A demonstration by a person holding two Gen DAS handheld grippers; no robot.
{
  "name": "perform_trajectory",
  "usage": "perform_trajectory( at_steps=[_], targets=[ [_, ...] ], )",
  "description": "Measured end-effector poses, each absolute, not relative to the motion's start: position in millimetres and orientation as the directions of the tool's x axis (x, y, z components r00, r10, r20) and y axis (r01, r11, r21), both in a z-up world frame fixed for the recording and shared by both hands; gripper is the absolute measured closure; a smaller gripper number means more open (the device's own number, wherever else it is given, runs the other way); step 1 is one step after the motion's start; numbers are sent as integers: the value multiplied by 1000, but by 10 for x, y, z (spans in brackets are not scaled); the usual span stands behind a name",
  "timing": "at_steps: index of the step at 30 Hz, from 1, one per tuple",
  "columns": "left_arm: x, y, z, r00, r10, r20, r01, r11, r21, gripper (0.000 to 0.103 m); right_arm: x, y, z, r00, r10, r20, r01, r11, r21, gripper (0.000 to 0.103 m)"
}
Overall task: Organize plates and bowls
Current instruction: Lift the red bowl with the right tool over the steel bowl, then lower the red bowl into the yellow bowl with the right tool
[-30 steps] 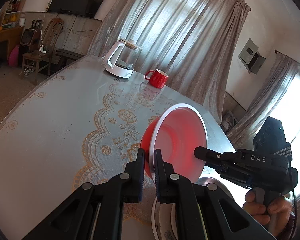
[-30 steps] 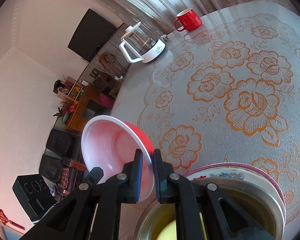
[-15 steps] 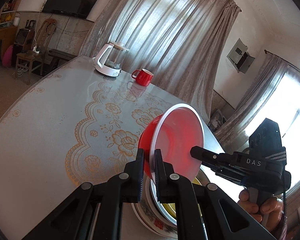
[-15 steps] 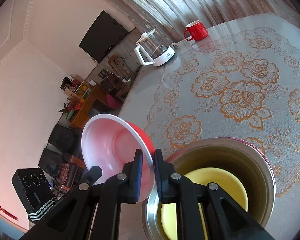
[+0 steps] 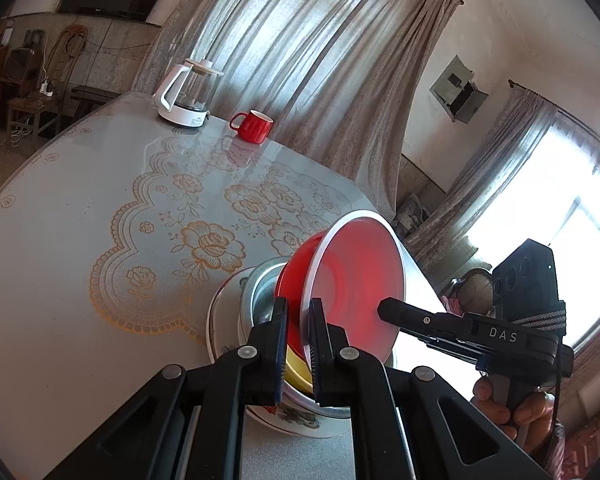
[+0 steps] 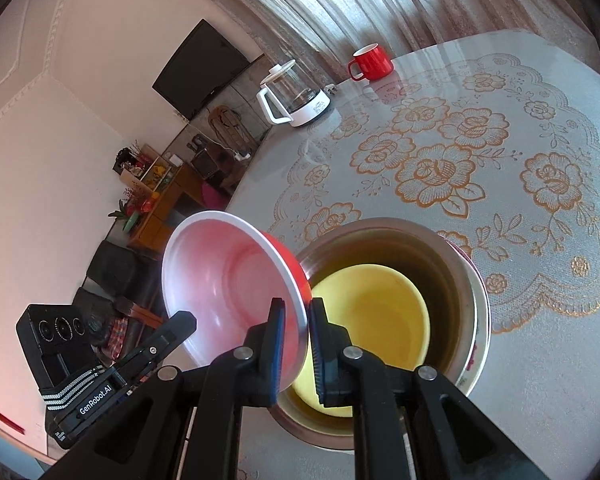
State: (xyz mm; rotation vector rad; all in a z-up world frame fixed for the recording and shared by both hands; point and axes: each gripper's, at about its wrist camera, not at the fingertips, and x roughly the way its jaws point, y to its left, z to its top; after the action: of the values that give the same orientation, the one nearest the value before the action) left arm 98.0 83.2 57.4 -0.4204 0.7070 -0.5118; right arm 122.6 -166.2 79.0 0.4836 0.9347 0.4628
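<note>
Over the near edge of the counter (image 5: pixel 60 248), in the left wrist view, my left claw (image 5: pixel 298 344) is clamped on the rim of the red bowl (image 5: pixel 352 276), held tilted above the steel bowl (image 5: pixel 260 292) that sits on a flowered plate (image 5: pixel 296 416). The right claw (image 5: pixel 384 308) reaches in from the far side.

In the right wrist view, my right claw (image 6: pixel 296 344) pinches the same rim, with a yellow bowl (image 6: pixel 376 312) nested below. I judge I'm mid-stacking: next, level the bowl, lower it in, then let go.
</note>
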Motion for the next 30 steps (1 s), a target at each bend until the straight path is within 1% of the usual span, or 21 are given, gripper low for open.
perform_trajectory(
  at_steps=[6,9,14,16,22,25,30],
  targets=[
    [948,699,529,616,-592,-520,316,790,-525,95,1095,-1808,787,524,553,-648,-157,811,564,90],
    [946,644,516,599,-598,-532,322,788,-524,95,1053,-1857,776,522,548,-654,-151,814,562,85],
    [945,597,478,572,-610,-548,318,781,-538,95,1027,-1914,725,521,535,-665,-132,820,556,85],
    [944,587,457,565,-610,-556,313,782,-540,95,1024,-1942,710,520,546,-657,-126,810,573,80],
    [965,554,393,536,-616,-577,297,778,-554,95,1010,-1958,678,522,533,-666,-115,818,564,77],
    [950,521,386,538,-607,-585,304,787,-538,95,1011,-1980,648,517,538,-666,-105,812,575,73],
    [928,478,350,542,-586,-602,308,806,-506,95,994,-1966,617,535,493,-686,-101,844,527,72]
  ],
)
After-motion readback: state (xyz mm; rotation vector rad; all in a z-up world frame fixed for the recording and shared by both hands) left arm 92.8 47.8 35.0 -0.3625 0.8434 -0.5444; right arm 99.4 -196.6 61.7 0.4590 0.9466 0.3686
